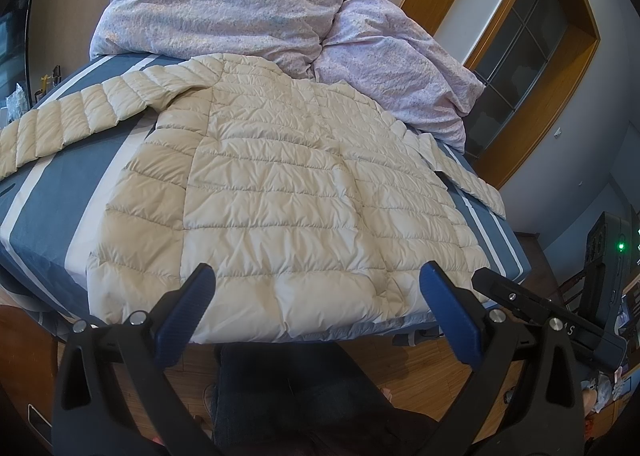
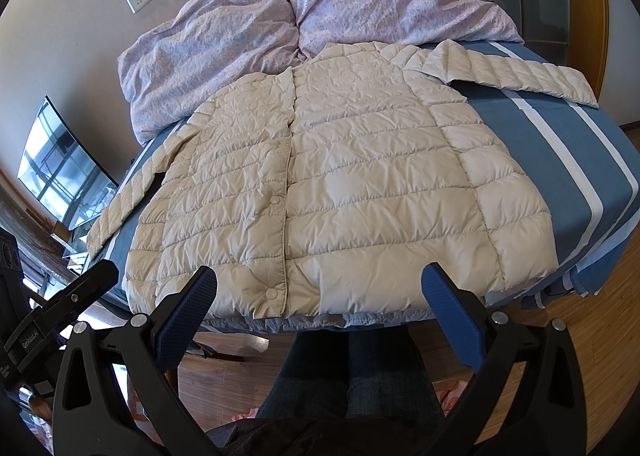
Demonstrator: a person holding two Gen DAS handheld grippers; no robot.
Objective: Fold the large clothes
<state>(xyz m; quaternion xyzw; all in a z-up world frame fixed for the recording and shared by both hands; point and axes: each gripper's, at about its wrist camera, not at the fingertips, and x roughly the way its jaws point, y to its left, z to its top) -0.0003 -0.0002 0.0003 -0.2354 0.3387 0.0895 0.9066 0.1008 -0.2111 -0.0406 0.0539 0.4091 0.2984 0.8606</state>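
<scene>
A cream quilted puffer jacket (image 1: 280, 192) lies flat, front up, on the blue striped bed (image 1: 52, 192), hem toward me and both sleeves spread out. It also shows in the right wrist view (image 2: 340, 184), with its snap placket (image 2: 290, 176) closed. My left gripper (image 1: 318, 288) is open and empty, held above the jacket's hem. My right gripper (image 2: 320, 288) is open and empty, also just above the hem. The other gripper's body shows at the edge of each view.
A crumpled pale lilac duvet (image 1: 248, 4) is piled at the head of the bed, also in the right wrist view (image 2: 320, 4). A wooden floor (image 2: 224, 380) and the person's legs (image 2: 352, 368) are below the bed's near edge. A monitor (image 2: 56, 168) stands to the left.
</scene>
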